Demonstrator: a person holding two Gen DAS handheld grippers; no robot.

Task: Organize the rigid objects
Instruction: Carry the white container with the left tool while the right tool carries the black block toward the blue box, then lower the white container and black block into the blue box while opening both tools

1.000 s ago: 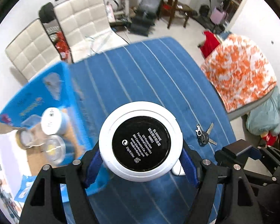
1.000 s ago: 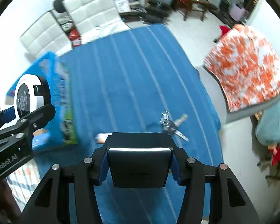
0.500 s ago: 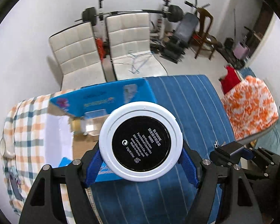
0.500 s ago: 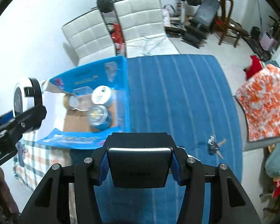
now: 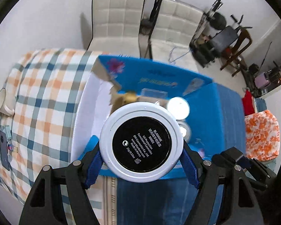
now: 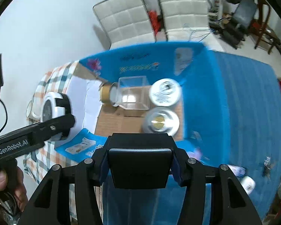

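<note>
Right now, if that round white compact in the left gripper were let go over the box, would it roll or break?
The round white compact looks like hard plastic, so probably stiff and not fragile. It is held on edge between the left gripper pads; dropped that way, its round rim could roll inside the blue box. Its smooth rim may be slippery.

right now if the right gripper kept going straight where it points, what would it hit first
Probably the brown cardboard floor of the open blue box, just beside the silver round tin; depth is unclear. The right gripper carries a black rectangular case.
</note>
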